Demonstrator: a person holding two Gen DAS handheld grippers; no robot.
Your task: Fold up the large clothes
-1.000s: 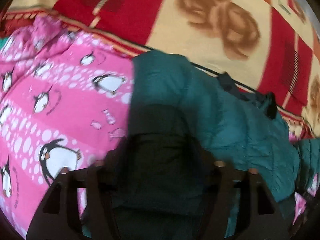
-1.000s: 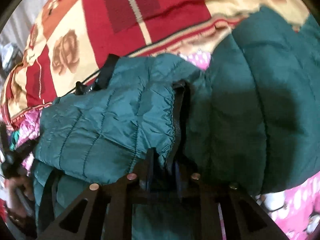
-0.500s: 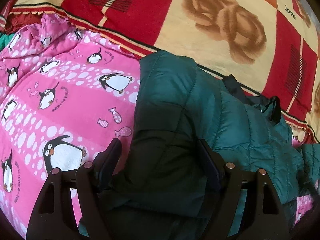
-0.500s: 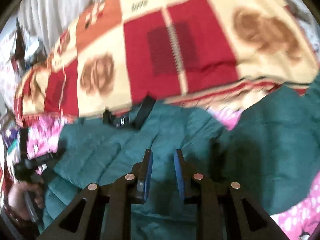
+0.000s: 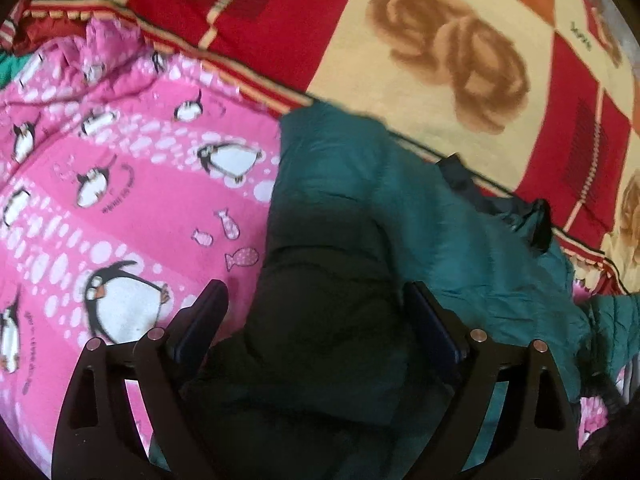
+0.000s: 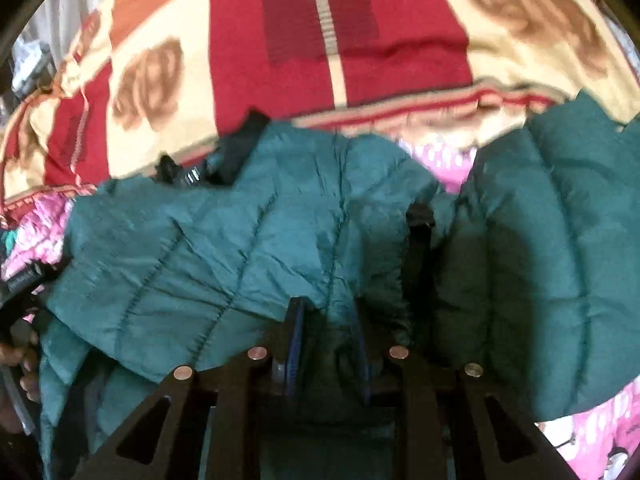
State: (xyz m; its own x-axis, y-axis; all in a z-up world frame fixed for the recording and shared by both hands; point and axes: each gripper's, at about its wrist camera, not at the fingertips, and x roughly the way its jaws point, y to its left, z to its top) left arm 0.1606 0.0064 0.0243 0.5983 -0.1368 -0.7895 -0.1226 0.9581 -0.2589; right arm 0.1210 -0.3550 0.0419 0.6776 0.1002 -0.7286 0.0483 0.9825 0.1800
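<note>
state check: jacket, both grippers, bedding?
teal puffer jacket: partly folded, lying on the bedding
left gripper: open, jaws just widened, straddling jacket fabric without pressing
right gripper: narrow gap, grip on the jacket unclear
pink penguin blanket: spread, wrinkled
red rose blanket: spread behind

The left gripper (image 5: 316, 300) points steeply downward, its two dark fingers (image 5: 202, 320) spread wide; the jaws have just been opening, and the pads press on nothing. The right gripper (image 6: 326, 312) also tilts downward, with its fingers (image 6: 294, 320) close together, only a narrow gap between them. At the left edge of the right wrist view, a hand (image 6: 20, 364) grips a handle.
</note>
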